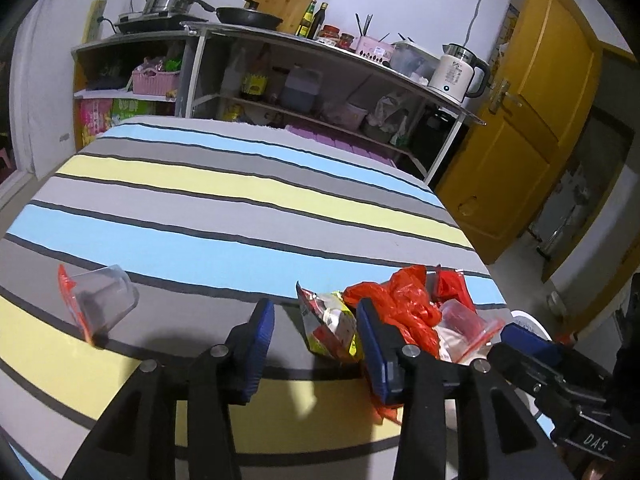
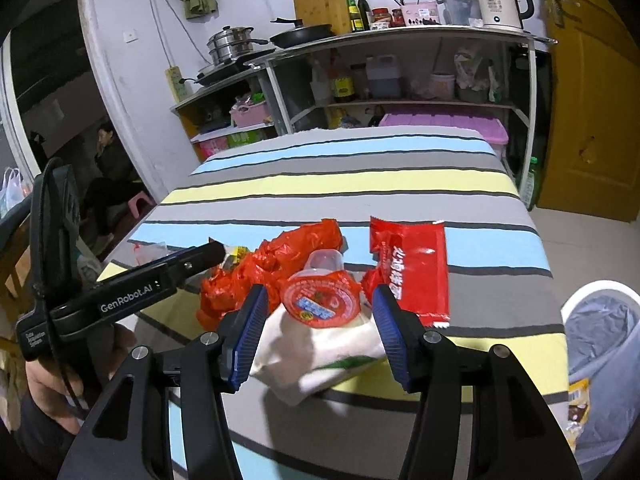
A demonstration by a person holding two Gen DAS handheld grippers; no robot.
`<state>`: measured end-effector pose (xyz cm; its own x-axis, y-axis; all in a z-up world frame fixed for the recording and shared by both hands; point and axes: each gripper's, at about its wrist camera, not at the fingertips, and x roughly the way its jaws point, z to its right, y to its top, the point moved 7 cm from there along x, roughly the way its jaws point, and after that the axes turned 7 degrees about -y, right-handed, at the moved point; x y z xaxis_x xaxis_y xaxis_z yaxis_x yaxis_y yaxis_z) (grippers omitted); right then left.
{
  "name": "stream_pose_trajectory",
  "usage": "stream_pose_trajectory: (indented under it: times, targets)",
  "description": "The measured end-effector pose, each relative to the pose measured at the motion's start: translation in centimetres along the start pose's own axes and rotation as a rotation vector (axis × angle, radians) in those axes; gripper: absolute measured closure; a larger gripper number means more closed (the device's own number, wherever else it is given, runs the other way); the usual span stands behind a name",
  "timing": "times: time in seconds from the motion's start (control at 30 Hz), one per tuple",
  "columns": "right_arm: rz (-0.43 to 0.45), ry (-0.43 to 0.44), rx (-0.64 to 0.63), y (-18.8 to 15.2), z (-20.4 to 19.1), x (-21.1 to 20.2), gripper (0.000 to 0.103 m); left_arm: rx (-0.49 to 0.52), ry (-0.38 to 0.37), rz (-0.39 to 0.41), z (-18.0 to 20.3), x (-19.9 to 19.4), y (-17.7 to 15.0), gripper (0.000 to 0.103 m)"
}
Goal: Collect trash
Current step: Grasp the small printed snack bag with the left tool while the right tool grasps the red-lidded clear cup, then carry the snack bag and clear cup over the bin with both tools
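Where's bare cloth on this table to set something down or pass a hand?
Free: the whole far half of the striped cloth, toward the shelves. Also the stretch between the clear cup and the snack wrapper. Crowded: near right corner, with orange bag, jelly cup and red wrapper, beside the bin.

Striped table (image 1: 240, 184), shelves (image 2: 400, 32), yellow door (image 1: 532, 120)

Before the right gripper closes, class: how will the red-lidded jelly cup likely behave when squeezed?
The jelly cup is thin clear plastic, so it probably flexes. It lies tilted on a soft white bag, so it may slip or roll. The right gripper is open around it.
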<state>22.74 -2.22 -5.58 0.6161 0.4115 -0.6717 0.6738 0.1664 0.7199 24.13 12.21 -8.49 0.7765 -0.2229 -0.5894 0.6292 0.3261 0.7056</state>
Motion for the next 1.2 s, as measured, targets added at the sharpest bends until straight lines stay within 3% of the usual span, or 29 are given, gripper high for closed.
stream_pose_trajectory:
  times: [0.43, 0.5, 0.63, 0.77, 1.2]
  targets:
    - [-0.077, -0.002, 0.055, -0.5, 0.3, 2.9, 0.048, -0.045, -0.024, -0.042, -0.1, 2.1, 0.0, 0.057]
    - [-0.073, 0.000, 0.048, -0.4, 0.3, 2.8, 0.057, -0.041, -0.026, -0.048, 0.0, 2.2, 0.0, 0.057]
    - [-0.062, -0.001, 0.042, -0.4, 0.4, 2.6, 0.057, -0.041, -0.031, -0.057, 0.2, 2.4, 0.0, 0.057]
    - [-0.055, -0.001, 0.041, -0.5, 0.4, 2.3, 0.057, -0.026, -0.045, -0.064, 0.8, 2.5, -0.1, 0.070]
    - [-0.012, -0.001, 0.031, -0.3, 0.1, 0.2, 0.057, 0.026, -0.023, -0.033, 1.9, 0.4, -0.1, 0.081]
